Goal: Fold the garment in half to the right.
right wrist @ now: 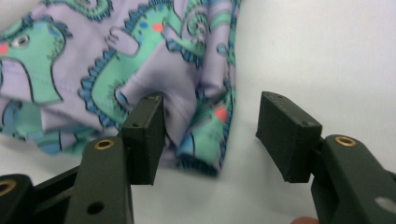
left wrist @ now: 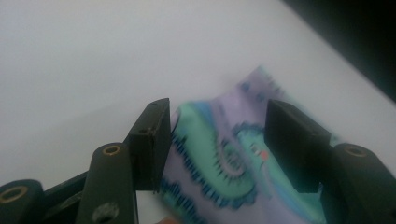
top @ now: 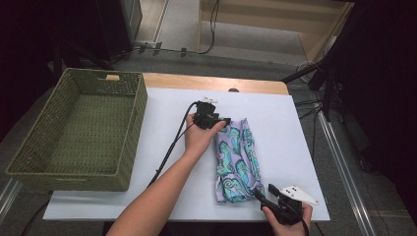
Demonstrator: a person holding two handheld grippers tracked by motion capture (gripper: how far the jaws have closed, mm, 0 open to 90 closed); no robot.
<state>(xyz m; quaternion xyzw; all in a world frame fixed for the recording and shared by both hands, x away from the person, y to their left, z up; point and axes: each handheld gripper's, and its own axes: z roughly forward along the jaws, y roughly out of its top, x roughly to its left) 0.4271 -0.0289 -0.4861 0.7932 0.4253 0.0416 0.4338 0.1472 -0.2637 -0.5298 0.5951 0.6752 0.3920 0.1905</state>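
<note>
A lilac cloth [top: 237, 160] printed with teal creatures lies folded in a long strip on the white table cover [top: 290, 132]. My left gripper [top: 227, 121] rests at the strip's far end. In the left gripper view its jaws stand apart, with a corner of the cloth [left wrist: 219, 149] lying between them and not pinched. My right gripper [top: 263, 191] is at the near end by the table's front edge. In the right gripper view it [right wrist: 210, 135] is open. The cloth's edge [right wrist: 154, 60] lies loose just inside its left jaw.
A green woven basket [top: 134, 132] with nothing in it stands at the table's left. A black cable [top: 169, 150] trails from the left gripper along the forearm. Bare white cover lies right of the cloth. Dark stands and cables [top: 327, 73] are on the floor beyond the right edge.
</note>
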